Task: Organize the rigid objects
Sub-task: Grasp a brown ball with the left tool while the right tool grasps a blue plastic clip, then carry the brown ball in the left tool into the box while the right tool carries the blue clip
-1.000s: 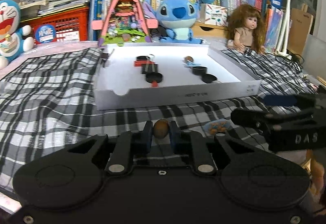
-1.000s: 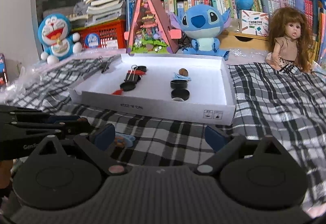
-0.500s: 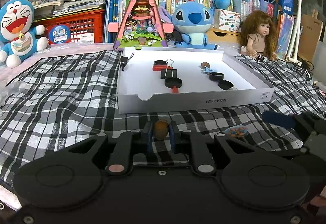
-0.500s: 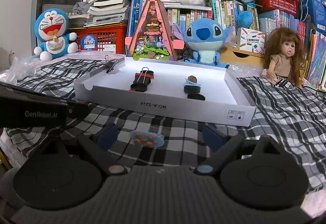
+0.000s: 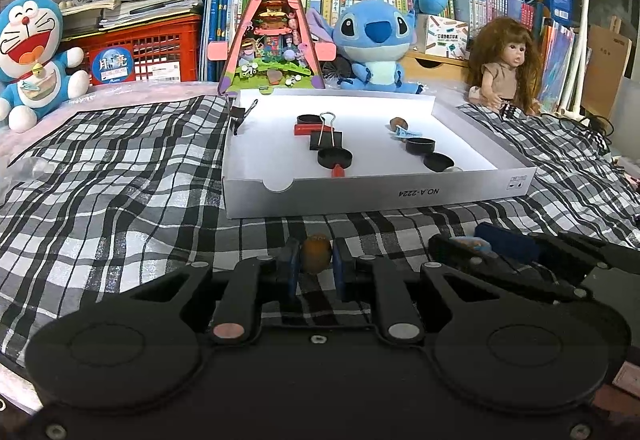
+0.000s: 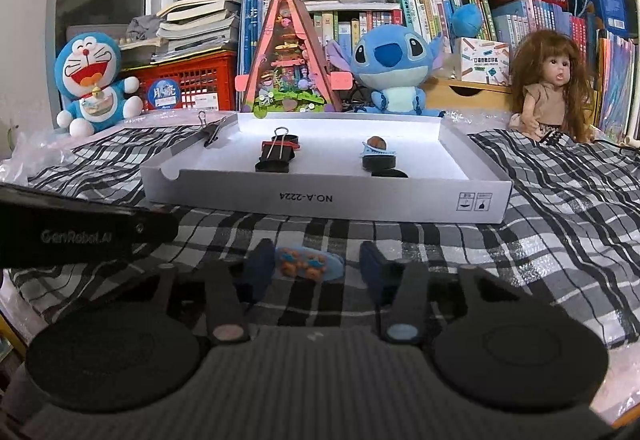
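My left gripper (image 5: 316, 264) is shut on a small brown ball (image 5: 316, 258), low over the checked cloth in front of the white box (image 5: 380, 194). A blue hair clip with orange dots (image 6: 308, 263) lies on the cloth between the pads of my right gripper (image 6: 316, 264). Its jaws are closing; the left pad (image 6: 260, 264) is at the clip's end and a small gap shows at the right pad (image 6: 372, 264). In the left wrist view the clip (image 5: 472, 242) peeks out beside the right gripper's fingers (image 5: 508, 244).
The box holds binder clips (image 5: 326, 138), black caps (image 5: 420, 146), another brown ball (image 5: 397, 121) and a blue clip. A binder clip (image 6: 212, 134) grips its left wall. Plush toys, a doll (image 6: 556, 96), a red crate and books line the back.
My right gripper came down and forward to the hair clip and its jaws narrowed around it. The left gripper keeps its hold on the brown ball.
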Tool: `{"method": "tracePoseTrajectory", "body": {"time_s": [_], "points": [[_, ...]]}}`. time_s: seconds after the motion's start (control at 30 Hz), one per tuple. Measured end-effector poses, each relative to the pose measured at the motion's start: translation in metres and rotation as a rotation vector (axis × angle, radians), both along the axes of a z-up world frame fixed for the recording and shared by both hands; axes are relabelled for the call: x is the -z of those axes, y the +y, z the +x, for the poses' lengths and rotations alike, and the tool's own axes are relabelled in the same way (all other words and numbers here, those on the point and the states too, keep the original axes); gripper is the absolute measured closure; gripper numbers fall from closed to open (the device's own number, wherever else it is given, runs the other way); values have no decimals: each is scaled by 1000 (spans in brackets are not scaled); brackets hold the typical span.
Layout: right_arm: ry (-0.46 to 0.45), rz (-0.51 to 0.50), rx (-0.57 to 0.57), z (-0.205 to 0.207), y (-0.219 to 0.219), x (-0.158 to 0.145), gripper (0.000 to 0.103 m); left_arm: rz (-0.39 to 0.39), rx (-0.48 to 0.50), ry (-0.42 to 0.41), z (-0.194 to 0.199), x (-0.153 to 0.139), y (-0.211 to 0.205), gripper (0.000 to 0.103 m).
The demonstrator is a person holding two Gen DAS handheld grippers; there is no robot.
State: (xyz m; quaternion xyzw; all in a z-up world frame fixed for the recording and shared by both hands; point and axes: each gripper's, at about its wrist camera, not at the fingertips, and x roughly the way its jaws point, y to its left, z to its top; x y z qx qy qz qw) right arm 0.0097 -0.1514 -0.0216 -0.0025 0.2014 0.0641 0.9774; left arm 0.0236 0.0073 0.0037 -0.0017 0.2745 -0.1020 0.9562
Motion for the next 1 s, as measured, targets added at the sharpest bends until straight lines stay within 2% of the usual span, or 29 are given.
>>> {"method": "tracePoseTrajectory", "body": {"time_s": [0.03,1.0], "points": [[1,3,1,1,-1,-1,61,-1,0,0,0,0,0,87],[-55,24,-7,5,-21,-27,61,-21,41,-42,9,-22,-13,87]]}}
